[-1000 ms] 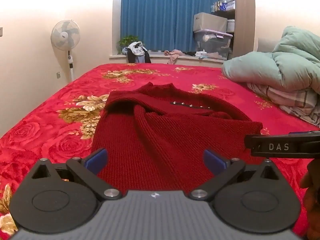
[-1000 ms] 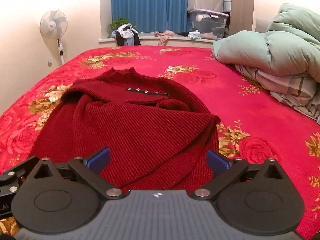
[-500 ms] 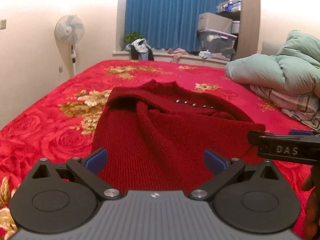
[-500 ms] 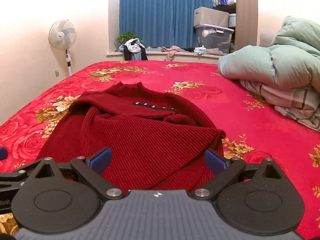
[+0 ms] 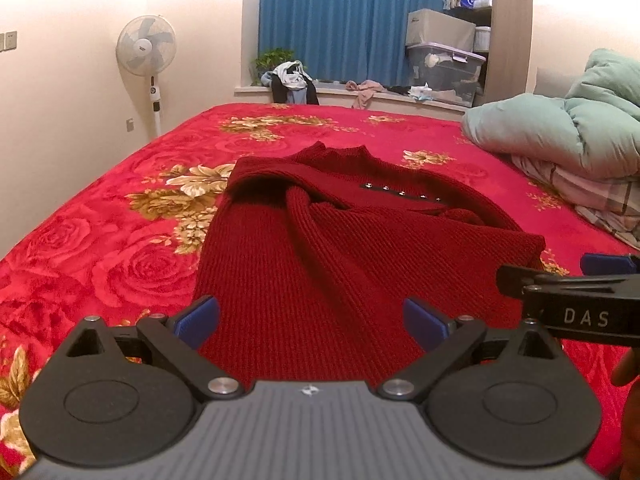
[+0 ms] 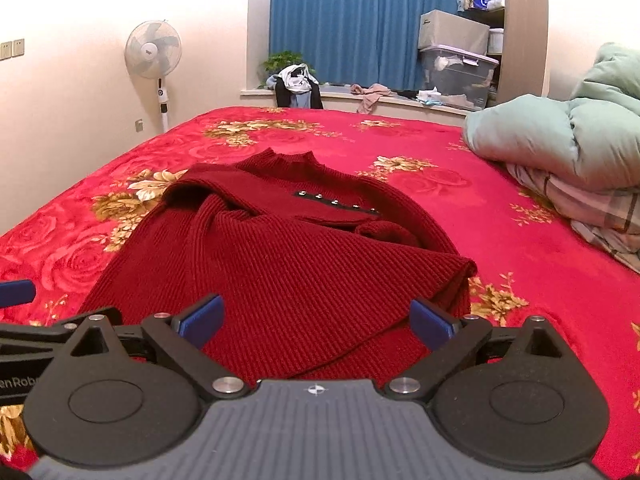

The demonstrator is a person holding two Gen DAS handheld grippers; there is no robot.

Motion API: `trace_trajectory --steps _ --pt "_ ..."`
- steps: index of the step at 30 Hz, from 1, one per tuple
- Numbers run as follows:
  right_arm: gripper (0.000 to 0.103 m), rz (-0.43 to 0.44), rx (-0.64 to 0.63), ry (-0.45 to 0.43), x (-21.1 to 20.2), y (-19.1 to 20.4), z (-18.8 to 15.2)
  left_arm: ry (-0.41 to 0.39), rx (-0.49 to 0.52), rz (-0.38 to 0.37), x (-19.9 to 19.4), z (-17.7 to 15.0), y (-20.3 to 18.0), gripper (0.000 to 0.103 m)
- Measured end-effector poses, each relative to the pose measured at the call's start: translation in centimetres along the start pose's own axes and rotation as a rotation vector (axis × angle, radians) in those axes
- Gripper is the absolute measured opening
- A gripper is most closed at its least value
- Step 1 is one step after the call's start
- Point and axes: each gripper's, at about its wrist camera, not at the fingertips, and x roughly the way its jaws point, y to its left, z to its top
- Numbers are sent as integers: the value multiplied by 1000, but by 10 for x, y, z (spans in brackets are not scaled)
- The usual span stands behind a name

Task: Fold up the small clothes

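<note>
Sweater [image 5: 340, 264] of dark red ribbed knit lies partly folded on a bed, seen past two hand-held claws. The left claw [image 5: 312, 318] hovers low over the near hem with its blue-padded fingers [image 5: 198, 316] spread wide and nothing between them. The right claw [image 6: 316, 318] stands the same way, fingers far apart and empty, above the garment's near right part. From the left wrist view, the right claw's black body marked "DAS" shows side-on at the right edge, with part of a hand [image 5: 628, 368] below it; the right wrist view instead catches the left claw's body and one blue pad at its own left edge.

Beyond the claws, the sweater lies with its collar pointing away, one side folded over the front, and a row of small metal studs [image 6: 336, 202] showing below the neck. The right wrist view shows the folded panel's outer corner [image 6: 466, 270] lifted slightly off the red floral bedspread [image 6: 500, 216]; the left wrist view shows more of the bedspread to the sweater's left. A green duvet [image 5: 560, 132] rests over checked bedding at the right. Farther off stand a white pedestal fan [image 6: 154, 54], blue curtains [image 5: 352, 16], clothes heaped on the windowsill [image 6: 296, 88] and stacked storage boxes [image 5: 444, 64].
</note>
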Motion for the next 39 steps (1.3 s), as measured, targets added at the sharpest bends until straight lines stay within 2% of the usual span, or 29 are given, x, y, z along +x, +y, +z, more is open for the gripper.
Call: trace_trajectory --steps 13,20,23,25,28,30,34,36,39 --pt "99 -27 32 54 7 -2 -1 -24 -3 -16 -3 3 -1 95" --pt "99 -34 22 60 8 -2 -1 -21 0 -17 -1 2 1 87" --pt "99 -35 19 59 7 -2 0 -19 -11 -19 0 4 5 79" --pt "98 -31 23 52 6 -3 1 -12 -15 -40 2 11 15 64" --pt "98 -44 38 28 1 -16 9 21 -2 -88 12 31 40 51" --pt "97 -31 46 27 1 -30 20 52 46 -116 27 46 58 47" --pt "97 -28 17 -40 4 -63 48 142 130 -153 68 59 96 47" --pt "97 -55 -41 -45 16 -78 56 184 139 -116 90 56 112 47" --pt "96 -104 -25 -29 41 -110 56 313 83 -103 125 44 129 47"
